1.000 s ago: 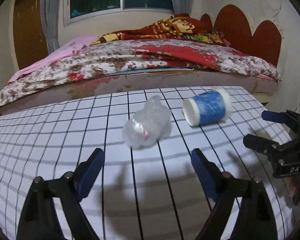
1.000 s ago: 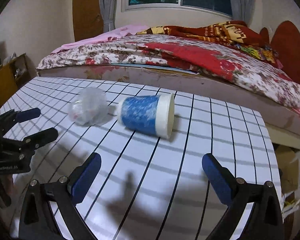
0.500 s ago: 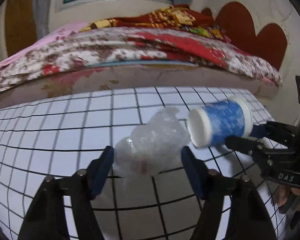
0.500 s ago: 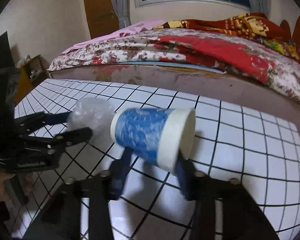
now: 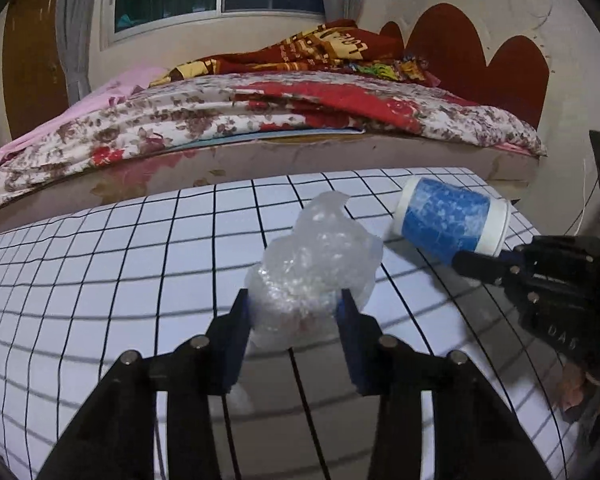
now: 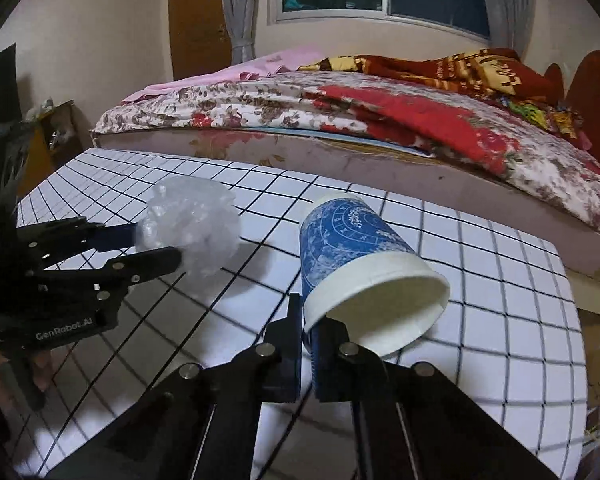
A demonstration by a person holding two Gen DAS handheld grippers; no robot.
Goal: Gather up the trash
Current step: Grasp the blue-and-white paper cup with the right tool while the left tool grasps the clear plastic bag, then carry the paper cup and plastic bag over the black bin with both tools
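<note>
A crumpled clear plastic wad (image 5: pixel 316 264) sits between the blue pads of my left gripper (image 5: pixel 294 304). Its jaws are closing and both pads press into the wad. A blue paper cup (image 6: pixel 352 240) with a white rim tilts with its open mouth toward the right wrist camera. My right gripper (image 6: pixel 306 320) is shut on the cup's rim wall. The left wrist view shows the cup (image 5: pixel 448 220) at the right, with the right gripper (image 5: pixel 466 258) on its rim. In the right wrist view, the left gripper (image 6: pixel 158 246) holds the wad (image 6: pixel 196 224) at the left.
Both items are over a white table (image 5: pixel 100 260) with a black grid. A bed (image 5: pixel 260 120) with floral and red covers runs along its far edge. A small wooden cabinet (image 6: pixel 56 128) stands at the far left. The table's right edge (image 6: pixel 572 320) drops off beside a cardboard box.
Both grippers moved forward onto their items and closed from wide open, the left around the plastic wad, the right on the cup's rim. The cup has tipped from lying on its side.
</note>
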